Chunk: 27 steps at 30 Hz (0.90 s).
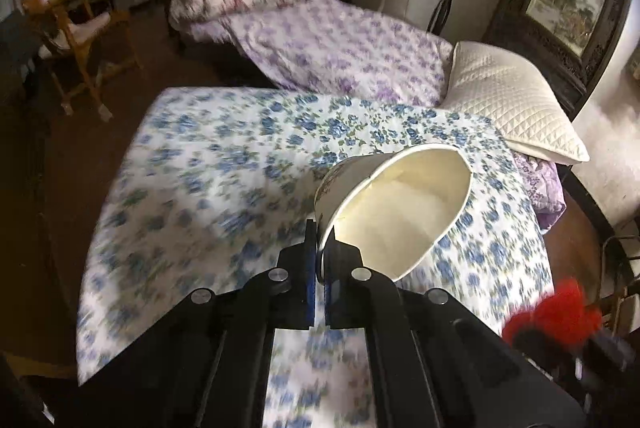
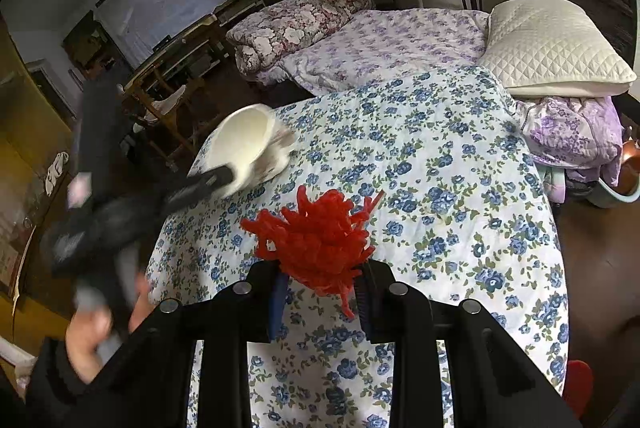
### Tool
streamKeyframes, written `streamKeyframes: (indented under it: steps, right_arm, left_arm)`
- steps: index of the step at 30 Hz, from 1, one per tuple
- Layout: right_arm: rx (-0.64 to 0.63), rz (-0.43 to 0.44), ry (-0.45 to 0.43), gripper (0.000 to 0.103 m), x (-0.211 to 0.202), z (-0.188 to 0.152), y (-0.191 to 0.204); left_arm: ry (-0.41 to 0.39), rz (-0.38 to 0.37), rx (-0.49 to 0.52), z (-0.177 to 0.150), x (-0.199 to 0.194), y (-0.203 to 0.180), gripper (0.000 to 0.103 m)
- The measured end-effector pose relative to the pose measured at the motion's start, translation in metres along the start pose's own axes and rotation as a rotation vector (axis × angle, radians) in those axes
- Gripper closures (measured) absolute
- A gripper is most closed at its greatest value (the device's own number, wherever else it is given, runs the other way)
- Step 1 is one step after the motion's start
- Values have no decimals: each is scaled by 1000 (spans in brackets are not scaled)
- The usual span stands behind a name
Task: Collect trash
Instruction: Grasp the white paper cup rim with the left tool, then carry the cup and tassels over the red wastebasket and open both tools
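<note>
The left gripper's (image 1: 320, 260) fingers are pressed together on the near rim of a white paper cup (image 1: 396, 203), pinching its wall between the blue pads. The cup tilts away from the fingers, its mouth open toward the camera and up to the right, its long axis running forward and rightward over the bed's blue-flowered quilt (image 1: 200, 187). In the right wrist view the same cup (image 2: 244, 143) is blurred and sits near the quilt's left edge, so whether it is lifted clear or touching the fabric cannot be told.

The right gripper's (image 2: 322, 292) fingers are clamped on a red tufted bundle (image 2: 316, 240) of yarn-like strands, held above the quilt, nearer the person than the cup and to its right. Both pieces of trash appear to be in hand already, so the coming move likely depends on where a bin stands, and none is visible here. A white quilted pillow (image 1: 516, 107) lies at the bed's far right corner, well apart from both grippers.
</note>
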State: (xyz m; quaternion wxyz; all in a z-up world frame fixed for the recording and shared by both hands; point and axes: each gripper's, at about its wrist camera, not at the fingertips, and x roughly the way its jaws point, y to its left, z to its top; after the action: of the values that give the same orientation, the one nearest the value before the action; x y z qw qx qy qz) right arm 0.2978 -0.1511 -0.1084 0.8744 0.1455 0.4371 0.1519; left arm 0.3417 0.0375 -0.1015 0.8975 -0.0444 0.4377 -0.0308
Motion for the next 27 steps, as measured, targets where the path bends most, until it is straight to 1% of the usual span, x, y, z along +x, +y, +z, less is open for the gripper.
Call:
streamKeyframes:
  steps: [4,6,12,16,19,22,24,27]
  right_arm:
    - [-2,4,-3,74,-4,-3,2]
    - [-8,0,-6,74,-6,-5,5]
    - [-17,-26,-42,74,-19,-9,9]
    - [-29,-63,-64,74,-25,-15,15]
    - [-38,-78,-73,74,-32,-28,17]
    - [-25,-75,-74,74,-50,-43,14]
    - [-15,-73,-92,74,-73,-56,9]
    - [-9,-98,-116,74,-110,-75,-7]
  left_arm:
    - [-82,31,-19,-23,-46,1,100]
    - [-108,28,-39,-34,-64,4,100]
    - [-143,-42,-111,-63,-109,17,100]
    - [-157,-65,-123,-76,-130,17,100]
    - [-176,-78,-123,-89,-150,17,100]
    - [-180,-85,-114,-99,-165,14,100]
    - [-177,-104,-103,-103,-174,9,100]
    - [-190,-119,-57,-109,-188,-12,100]
